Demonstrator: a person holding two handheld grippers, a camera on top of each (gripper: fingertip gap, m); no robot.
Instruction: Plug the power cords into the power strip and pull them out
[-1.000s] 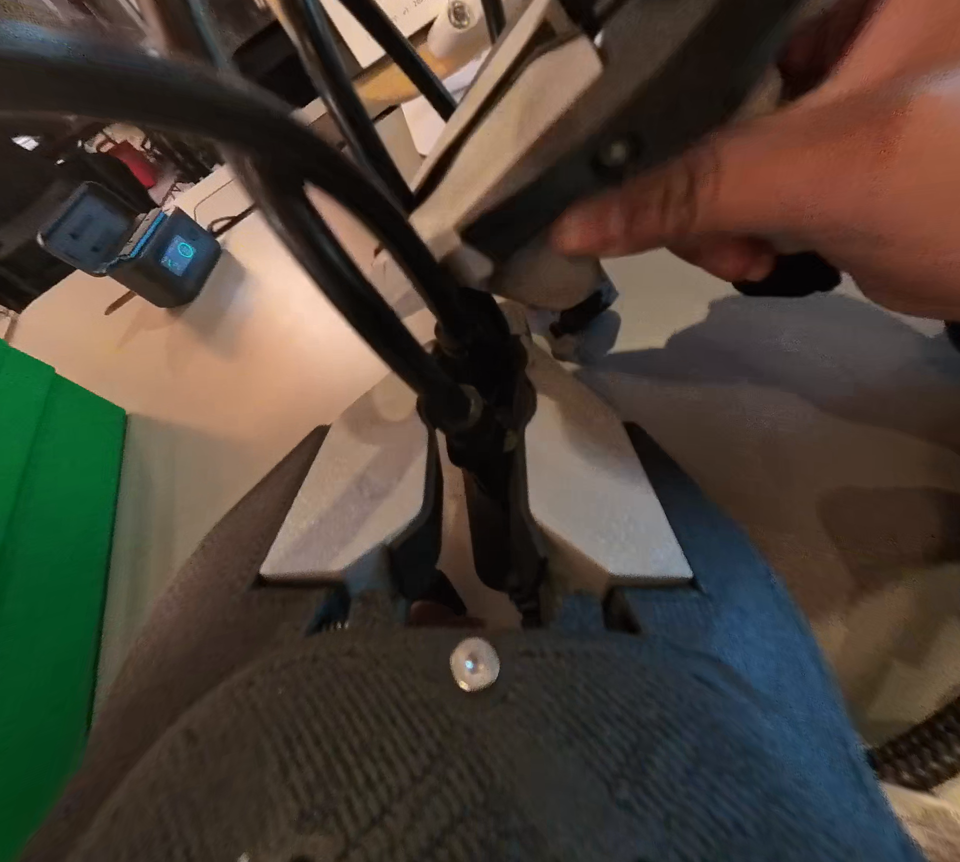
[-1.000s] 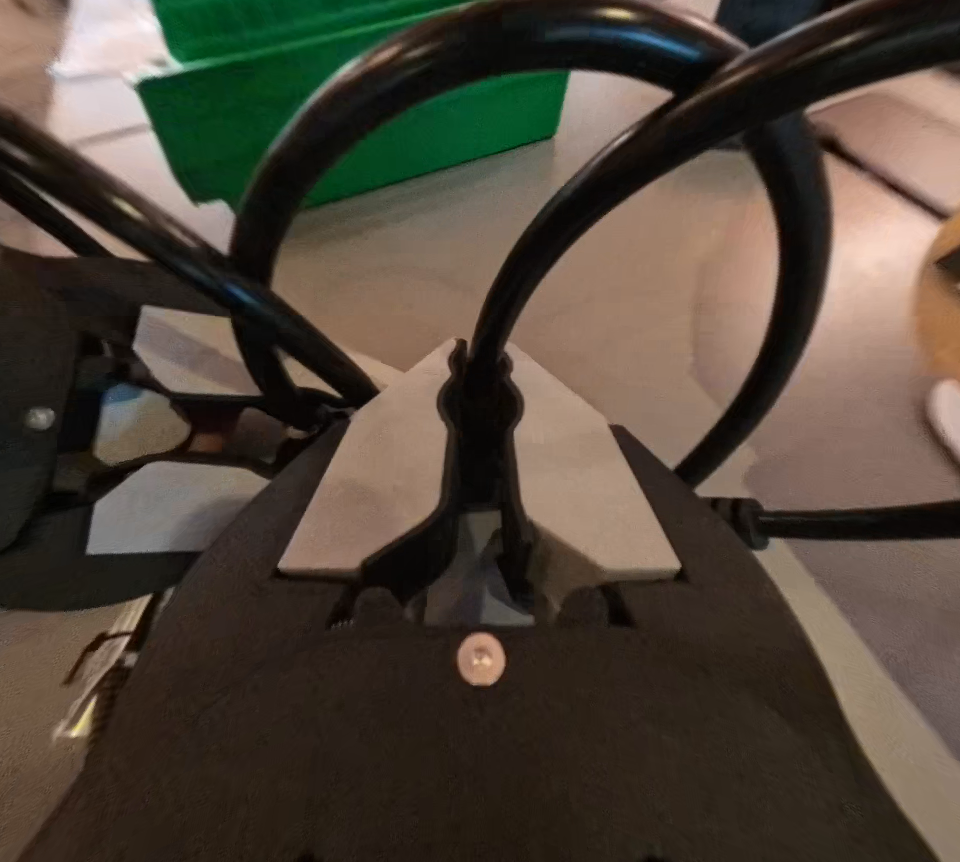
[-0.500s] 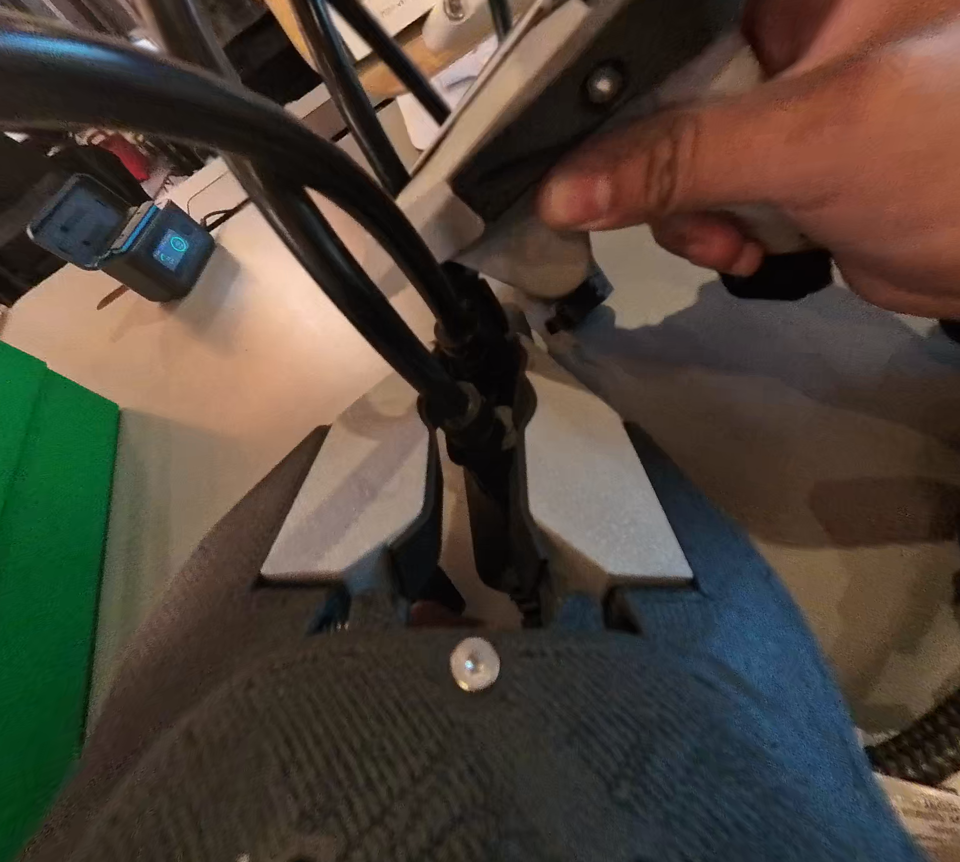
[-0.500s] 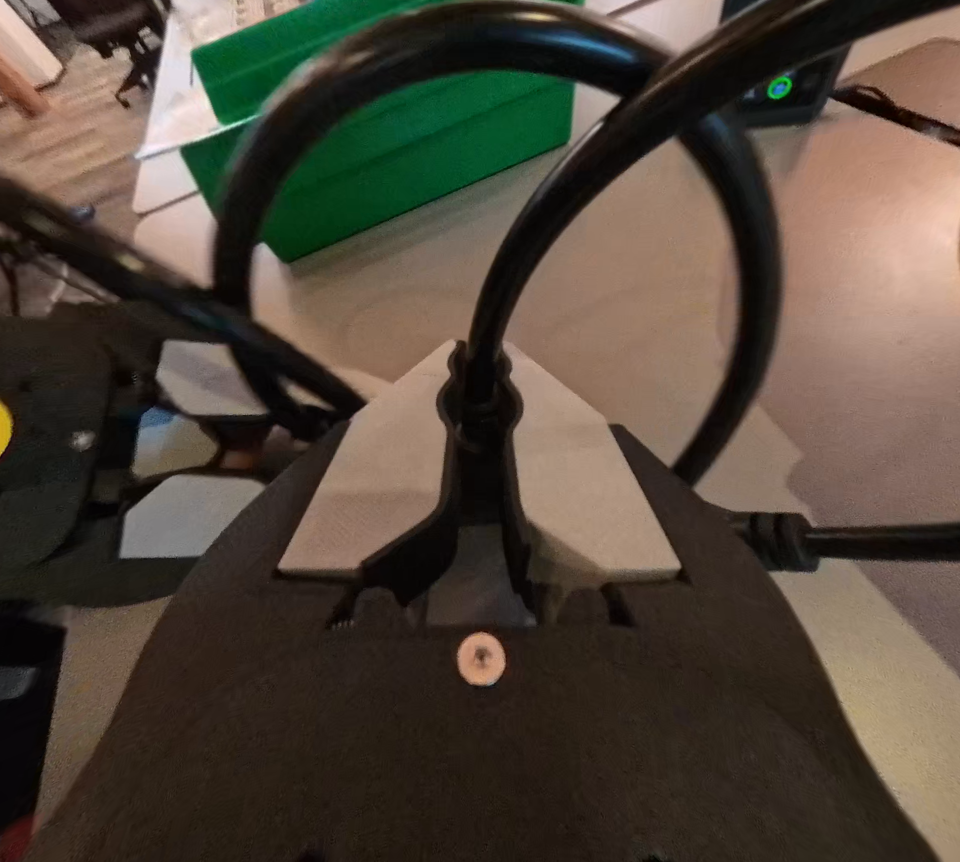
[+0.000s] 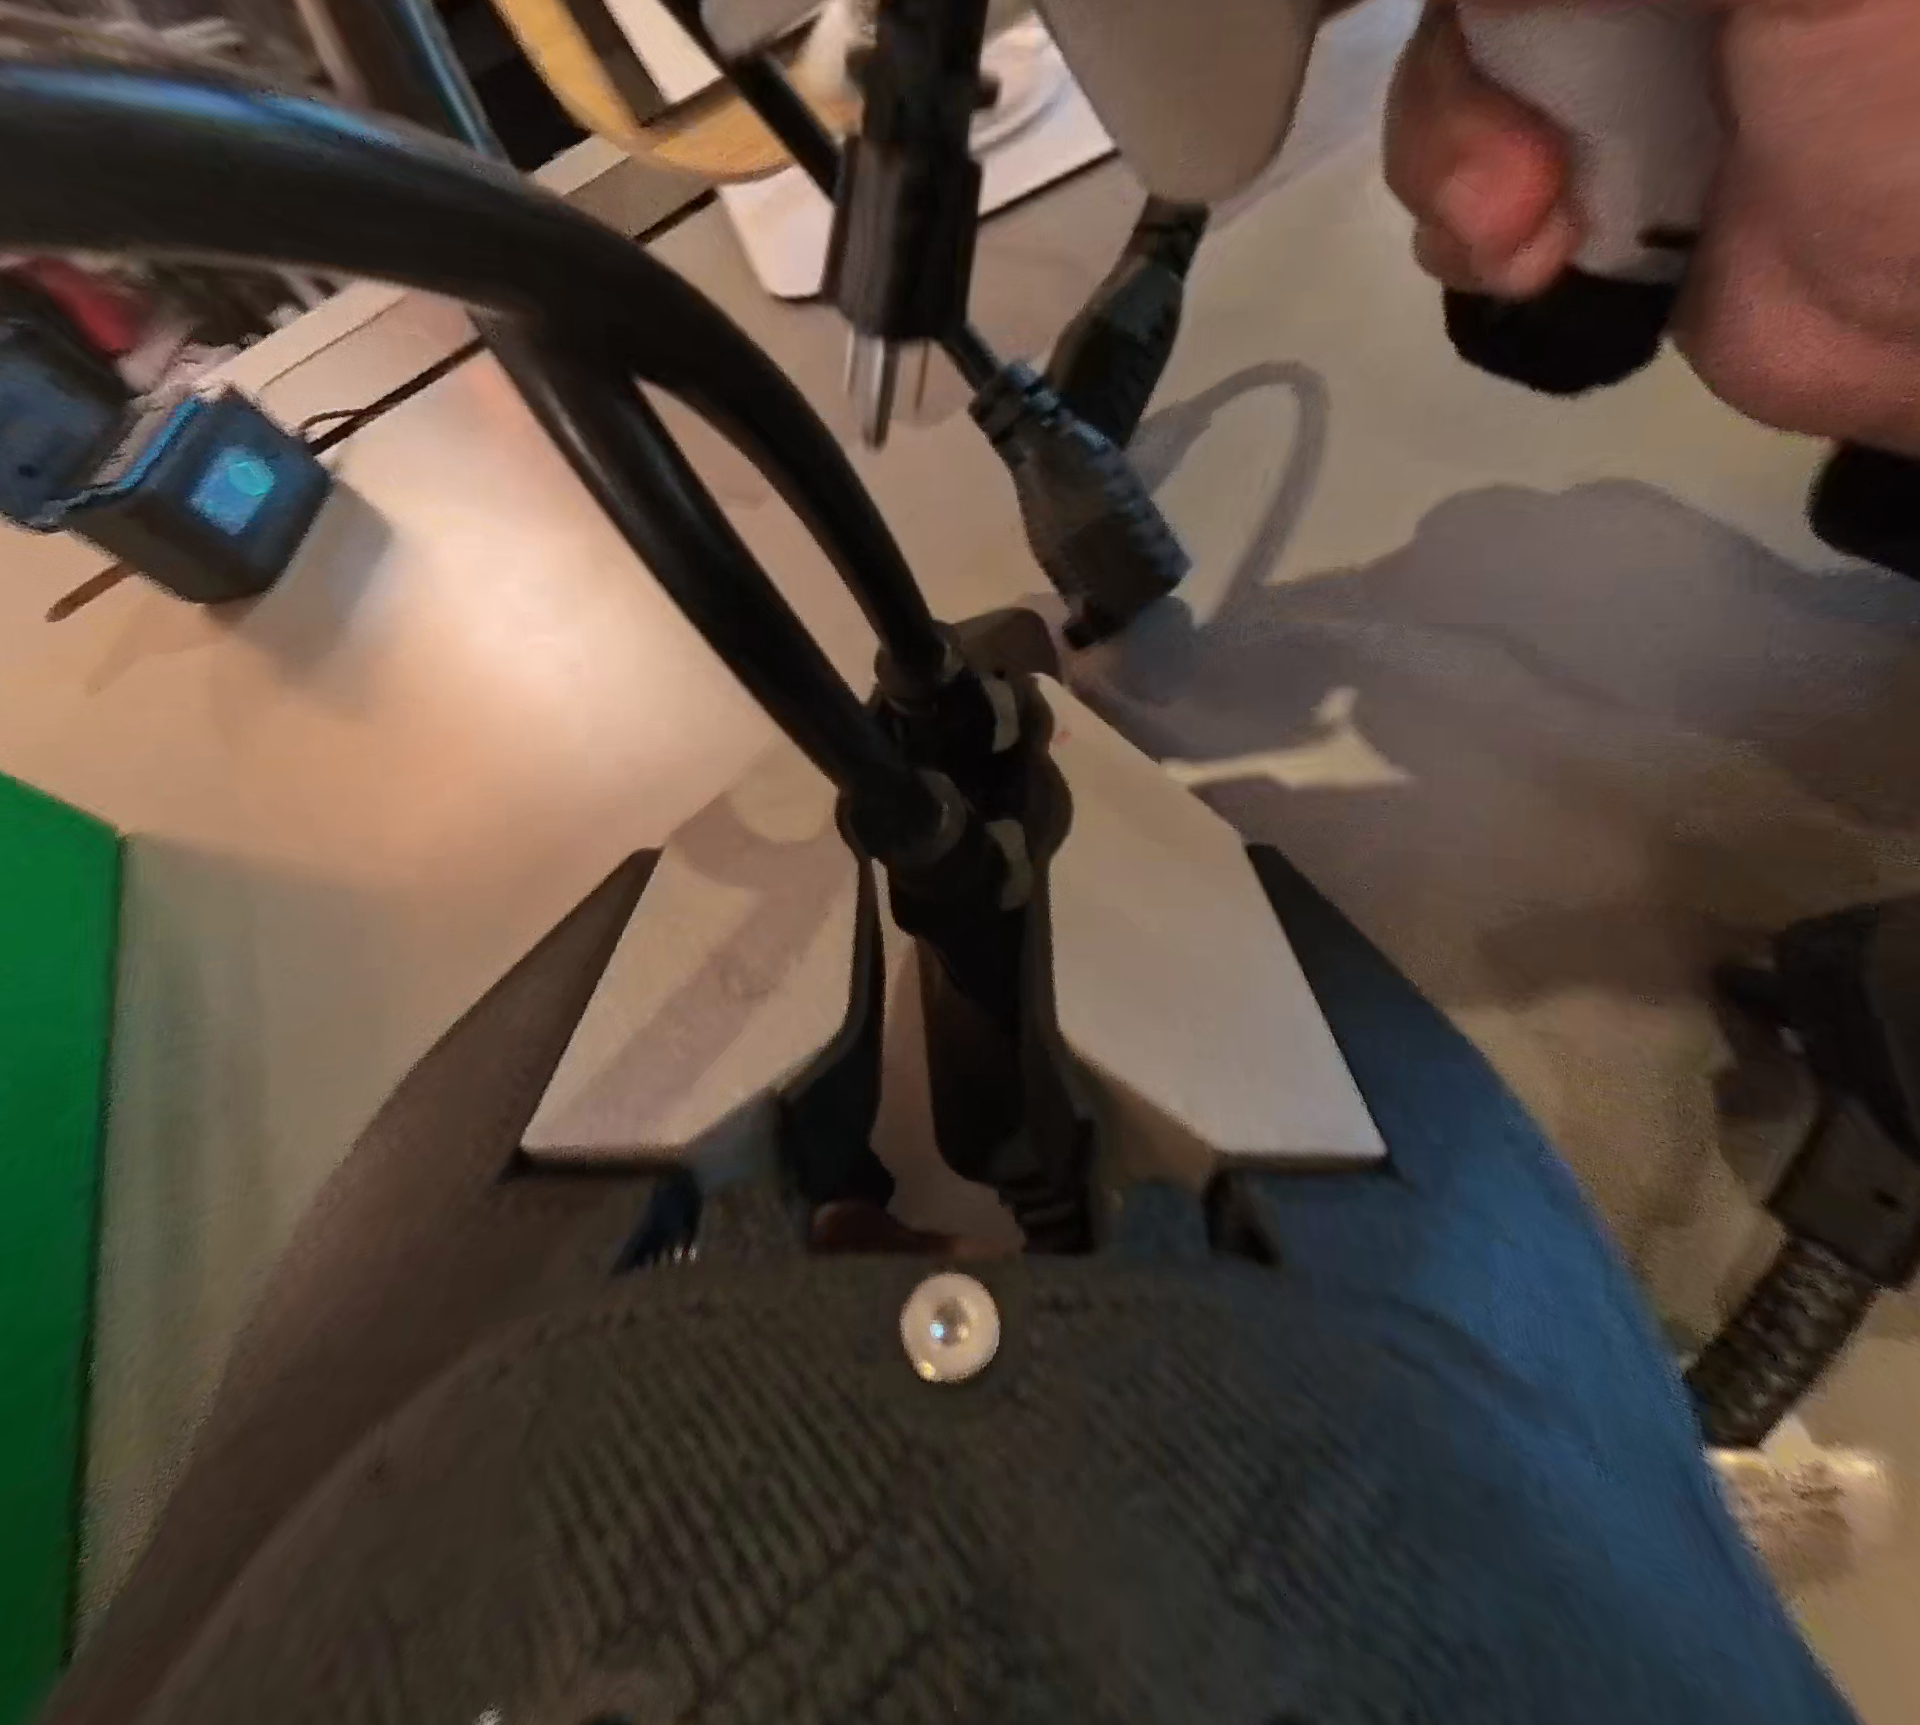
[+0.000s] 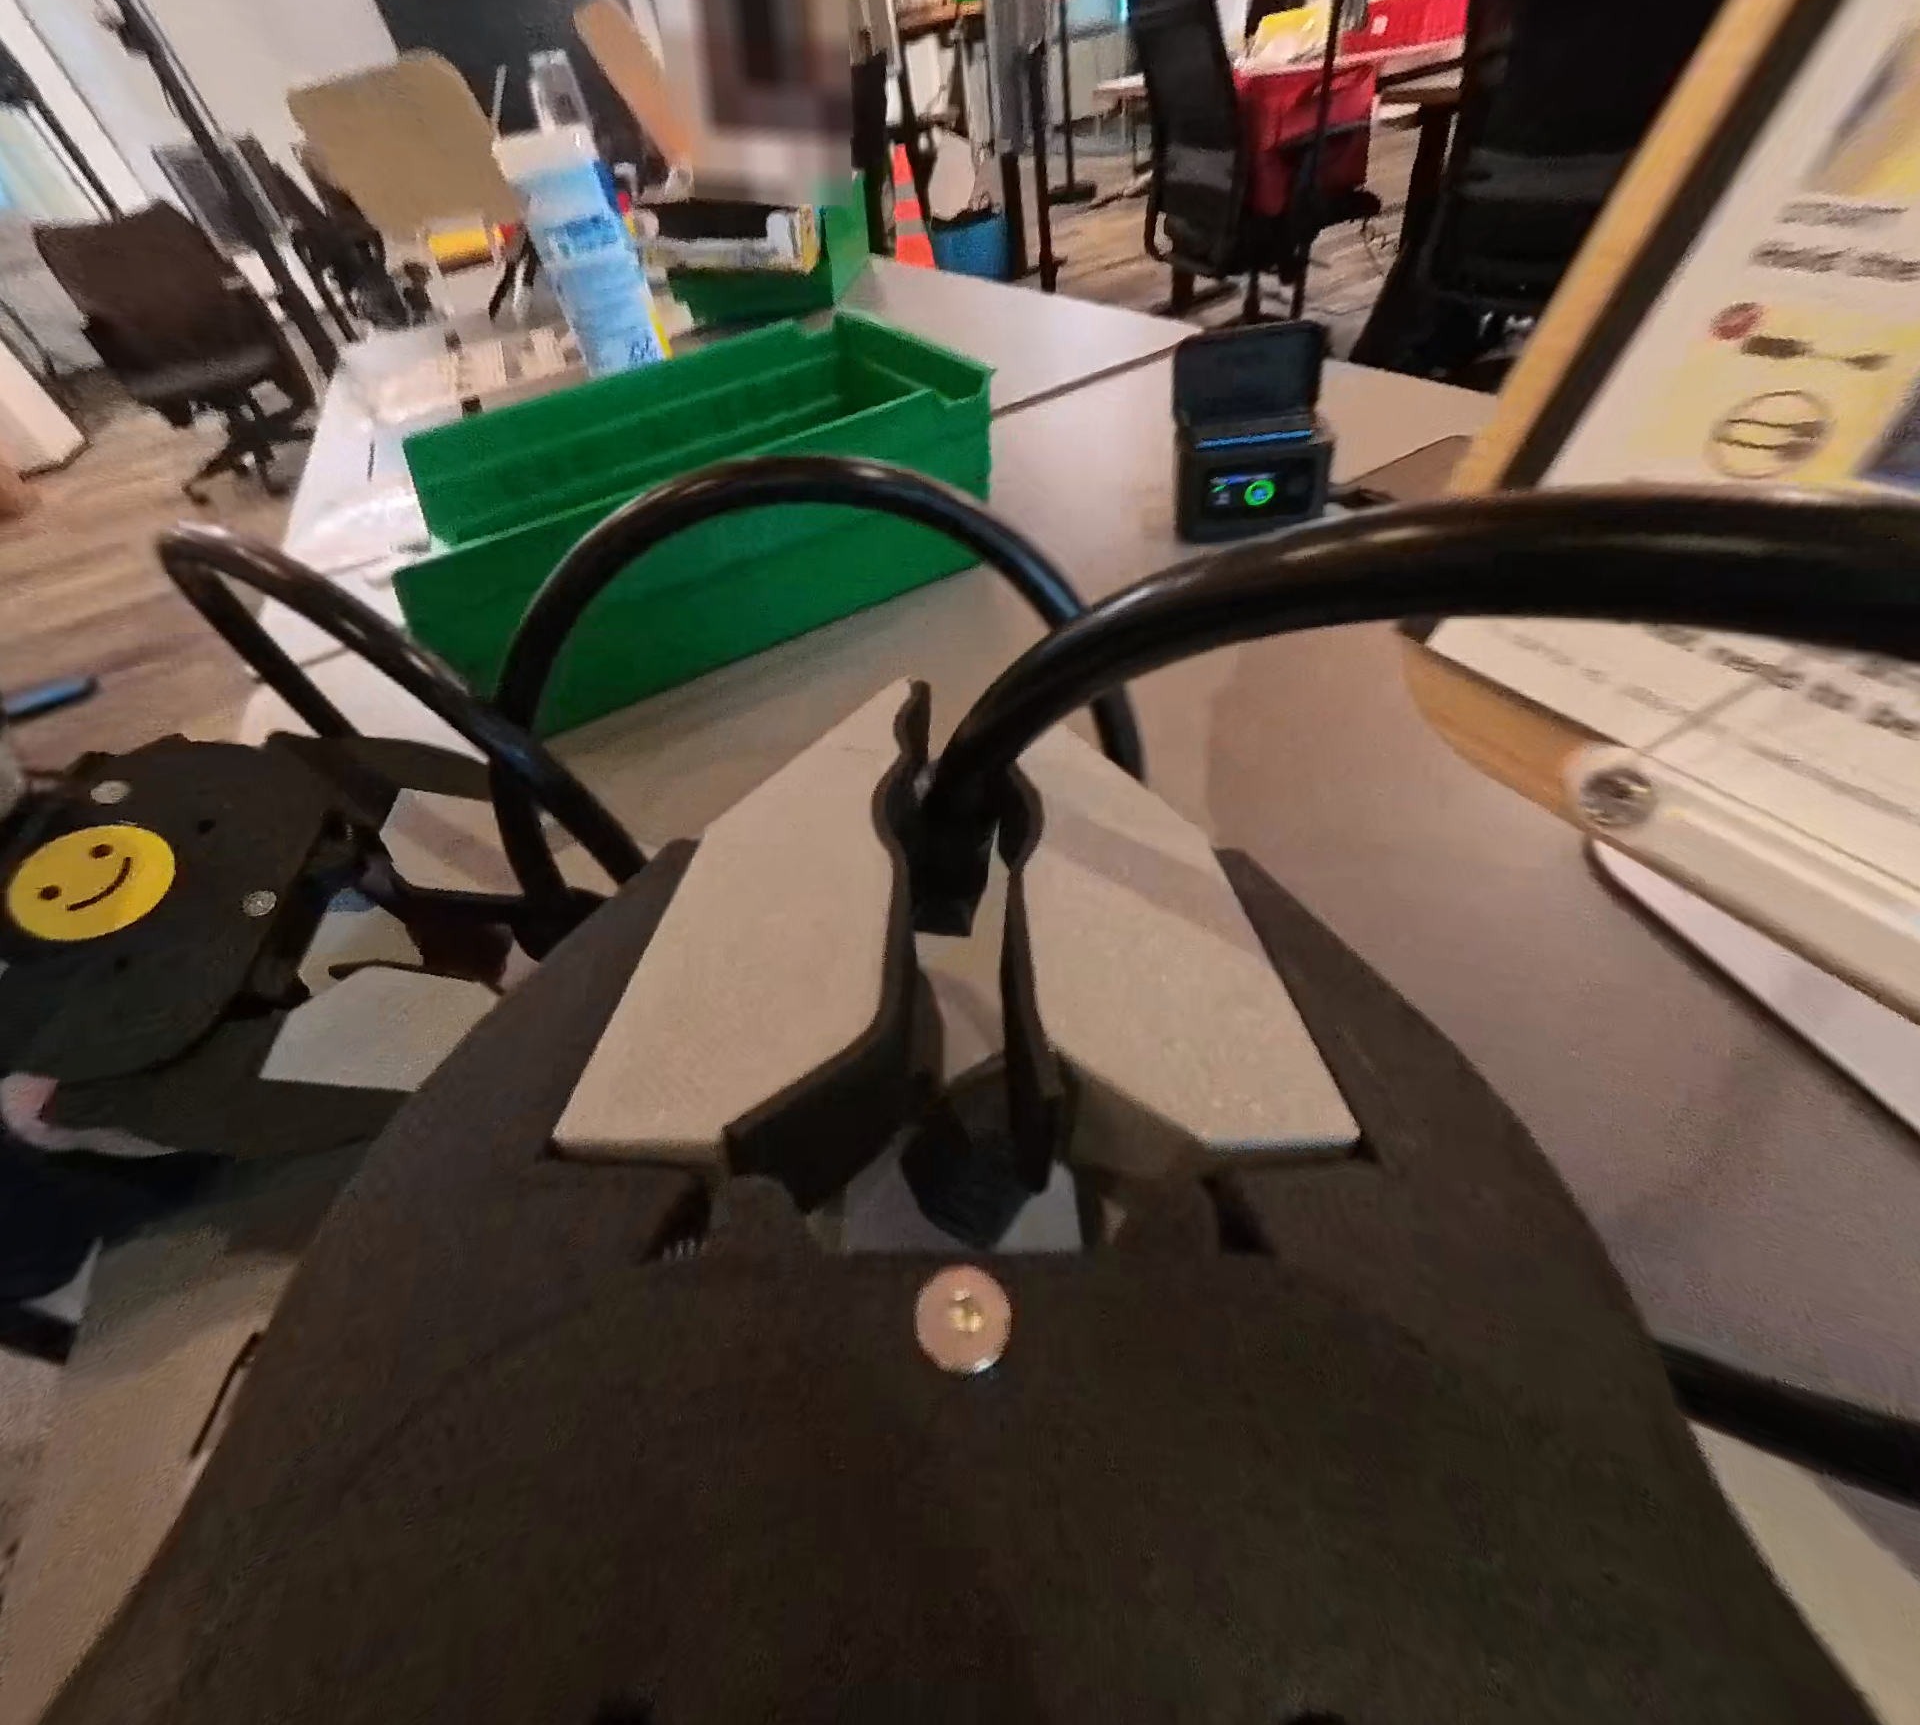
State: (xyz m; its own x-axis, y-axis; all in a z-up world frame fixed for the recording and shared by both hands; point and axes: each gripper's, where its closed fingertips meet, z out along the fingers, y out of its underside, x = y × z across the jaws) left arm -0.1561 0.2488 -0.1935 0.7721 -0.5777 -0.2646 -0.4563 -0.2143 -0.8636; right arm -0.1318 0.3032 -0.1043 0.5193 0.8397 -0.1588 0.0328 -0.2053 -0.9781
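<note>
Unplugging is the step in hand: my right gripper (image 6: 951, 828), clenched on a black plug (image 5: 904, 221), holds it prongs-down in the air, clear of the power strip (image 5: 1122, 688). My left gripper (image 5: 961, 802) is clamped on other plugs' cords (image 5: 727, 574) at the strip. Next I judge the left must pull straight out. A second ago the right gripper was low by the strip; it has lifted away.
</note>
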